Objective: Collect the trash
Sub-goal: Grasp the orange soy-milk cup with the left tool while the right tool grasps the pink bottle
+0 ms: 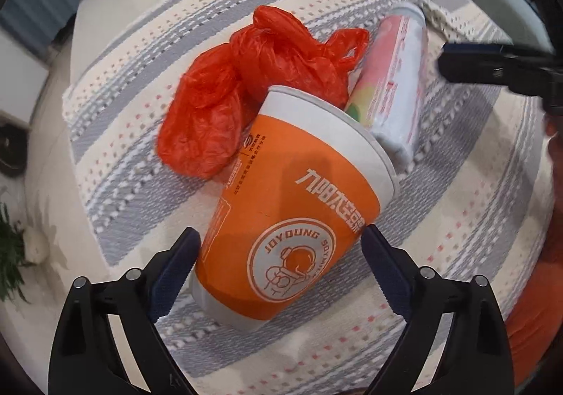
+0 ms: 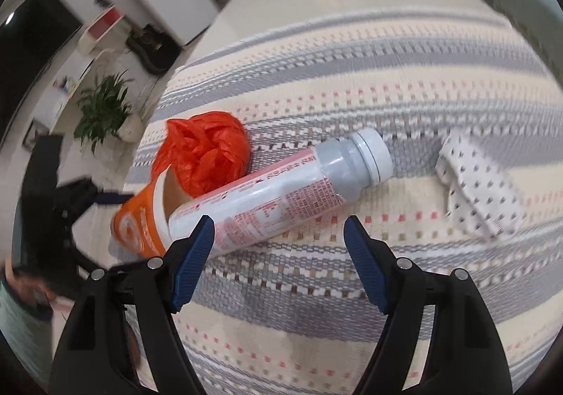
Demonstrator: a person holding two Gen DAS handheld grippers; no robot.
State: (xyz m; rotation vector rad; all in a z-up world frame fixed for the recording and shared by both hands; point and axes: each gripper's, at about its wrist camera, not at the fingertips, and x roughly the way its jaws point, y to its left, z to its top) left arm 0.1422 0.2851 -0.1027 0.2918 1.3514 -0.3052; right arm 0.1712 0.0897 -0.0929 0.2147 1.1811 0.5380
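Orange cup between wide left tongs

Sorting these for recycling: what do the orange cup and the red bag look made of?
Orange cup: probably paper, matte printed wall, rolled white rim. Red bag: thin plastic film, glossy, translucent, crumpled into fine creases.

A potted plant stands beside the striped-cloth table.
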